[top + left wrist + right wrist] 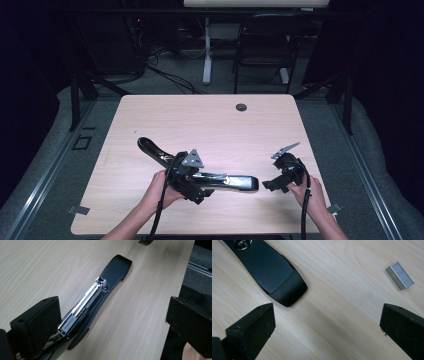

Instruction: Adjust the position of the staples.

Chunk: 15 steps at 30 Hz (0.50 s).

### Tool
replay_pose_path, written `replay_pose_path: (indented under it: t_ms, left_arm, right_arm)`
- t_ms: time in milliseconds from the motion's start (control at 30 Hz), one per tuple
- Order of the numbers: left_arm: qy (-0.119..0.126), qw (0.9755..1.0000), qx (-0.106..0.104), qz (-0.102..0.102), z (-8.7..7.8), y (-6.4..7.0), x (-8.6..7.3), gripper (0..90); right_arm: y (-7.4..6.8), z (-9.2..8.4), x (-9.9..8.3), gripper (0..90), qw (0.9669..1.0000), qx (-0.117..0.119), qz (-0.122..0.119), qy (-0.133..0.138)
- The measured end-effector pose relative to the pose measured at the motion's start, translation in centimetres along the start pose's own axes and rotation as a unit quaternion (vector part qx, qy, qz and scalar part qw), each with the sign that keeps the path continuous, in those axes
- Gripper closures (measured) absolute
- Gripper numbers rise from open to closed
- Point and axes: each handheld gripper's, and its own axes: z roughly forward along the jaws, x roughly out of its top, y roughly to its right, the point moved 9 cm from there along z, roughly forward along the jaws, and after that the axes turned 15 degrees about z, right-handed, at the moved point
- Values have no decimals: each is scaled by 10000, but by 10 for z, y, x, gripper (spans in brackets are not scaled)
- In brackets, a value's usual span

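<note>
In the high view, an opened black stapler [200, 172] lies along the near half of the wooden table [210, 120], with the left gripper [192, 186] over its middle and the right gripper [274, 185] just past its right end. In the left gripper view, the jaws stand wide apart, gripping nothing; the stapler's silver magazine [82, 306] runs from beside the left jaw toward the black base tip. In the right gripper view, the jaws are likewise spread and empty, the stapler's rounded end [284, 290] lies ahead, and a strip of staples [399, 275] rests well apart from it.
</note>
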Motion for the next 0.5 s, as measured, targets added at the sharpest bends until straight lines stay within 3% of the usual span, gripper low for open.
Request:
replay_pose_path:
  t_ms: [133, 200, 267, 433, 500]
  left_arm:
    - [-45, 10000, 32, -76, -1, -1, -9, 1]
    - [-66, 9999, 22, -109, -2, -1, -12, 1]
    - [-75, 9999, 51, -116, -4, 0, -15, 1]
    - [44, 9998, 160, -116, -10, 3, -21, 1]
    - [87, 9998, 147, -112, -13, 6, -23, 1]
  right_arm:
    - [5, 0, -2, 0, 9999, -61, 20, -93]
    - [2, 3, 0, 0, 9996, 51, 237, 125]
    - [5, 1, -3, 0, 9999, -15, 100, -102]
    - [4, 2, -5, 0, 9996, 51, 154, -214]
    - [6, 2, -6, 0, 9995, -33, 124, -288]
